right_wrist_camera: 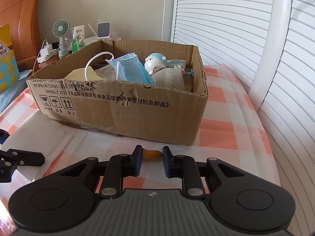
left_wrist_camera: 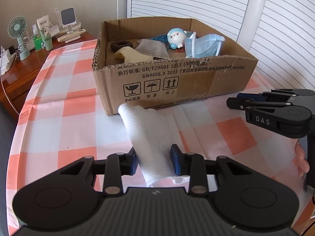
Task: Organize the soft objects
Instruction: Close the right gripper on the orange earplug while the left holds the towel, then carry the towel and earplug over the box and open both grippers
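The left gripper [left_wrist_camera: 153,162] stands fairly wide, its blue pads [left_wrist_camera: 175,162] on either side of a white fleecy cloth [left_wrist_camera: 146,135] that rises between them; whether the pads actually press the cloth or merely flank it I cannot tell, since a sliver of gap shows on the right side; the cloth's long axis runs away from the gripper, up and a little leftward, its rounded far end just beside the near wall of the cardboard box [left_wrist_camera: 177,82]; the box lies straight ahead of this gripper on the checked tablecloth [left_wrist_camera: 65,102] and already holds a blue face mask [left_wrist_camera: 204,45], a small blue-and-white plush doll [left_wrist_camera: 177,38], a grey cloth [left_wrist_camera: 151,48], a beige piece [left_wrist_camera: 131,55] and a dark hair tie [left_wrist_camera: 121,45]; the right gripper [right_wrist_camera: 150,157] sits narrower, a small orange soft thing [right_wrist_camera: 152,154] between its pads, touching the left pad and seemingly just shy of the right, so its hold is also uncertain; the box [right_wrist_camera: 137,114] stands just beyond it; by my judgement the left hand, with the cloth aligned toward the box, has only to lift forward over the near wall.
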`<move>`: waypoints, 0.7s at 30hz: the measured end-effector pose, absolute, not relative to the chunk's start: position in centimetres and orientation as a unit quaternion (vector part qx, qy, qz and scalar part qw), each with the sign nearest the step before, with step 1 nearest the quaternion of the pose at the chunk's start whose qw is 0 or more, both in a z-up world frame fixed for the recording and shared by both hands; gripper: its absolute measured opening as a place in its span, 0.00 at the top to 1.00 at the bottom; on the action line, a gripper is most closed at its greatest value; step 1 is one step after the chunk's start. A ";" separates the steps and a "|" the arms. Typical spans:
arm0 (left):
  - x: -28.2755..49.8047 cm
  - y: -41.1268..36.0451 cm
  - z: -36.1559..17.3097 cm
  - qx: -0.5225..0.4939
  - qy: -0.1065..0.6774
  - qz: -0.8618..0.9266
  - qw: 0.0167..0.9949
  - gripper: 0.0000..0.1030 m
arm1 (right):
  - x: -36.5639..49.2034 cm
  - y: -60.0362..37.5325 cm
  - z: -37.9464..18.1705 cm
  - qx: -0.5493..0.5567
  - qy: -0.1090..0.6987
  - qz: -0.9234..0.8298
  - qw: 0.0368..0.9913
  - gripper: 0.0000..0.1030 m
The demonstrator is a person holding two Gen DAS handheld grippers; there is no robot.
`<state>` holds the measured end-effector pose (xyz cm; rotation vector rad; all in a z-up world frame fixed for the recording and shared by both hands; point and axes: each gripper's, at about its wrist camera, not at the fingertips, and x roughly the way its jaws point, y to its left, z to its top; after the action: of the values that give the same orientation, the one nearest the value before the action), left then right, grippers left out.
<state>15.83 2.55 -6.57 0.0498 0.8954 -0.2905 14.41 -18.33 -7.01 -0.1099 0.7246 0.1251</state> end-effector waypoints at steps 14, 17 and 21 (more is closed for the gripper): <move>14.9 2.9 -4.8 0.044 0.422 -0.172 0.889 0.79 | 12.0 -18.5 -4.3 -0.088 0.334 0.078 0.935 0.75; 14.7 3.2 -4.1 0.045 0.423 -0.184 0.886 0.82 | 11.5 -18.7 -3.7 -0.093 0.332 0.083 0.935 0.75; 14.6 3.5 -3.7 0.053 0.418 -0.186 0.888 0.82 | 11.0 -19.0 -3.0 -0.089 0.328 0.087 0.936 0.75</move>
<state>14.59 3.48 -3.73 0.1095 0.8689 -0.3865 11.03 -19.04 -3.02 -0.1818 0.6708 0.1771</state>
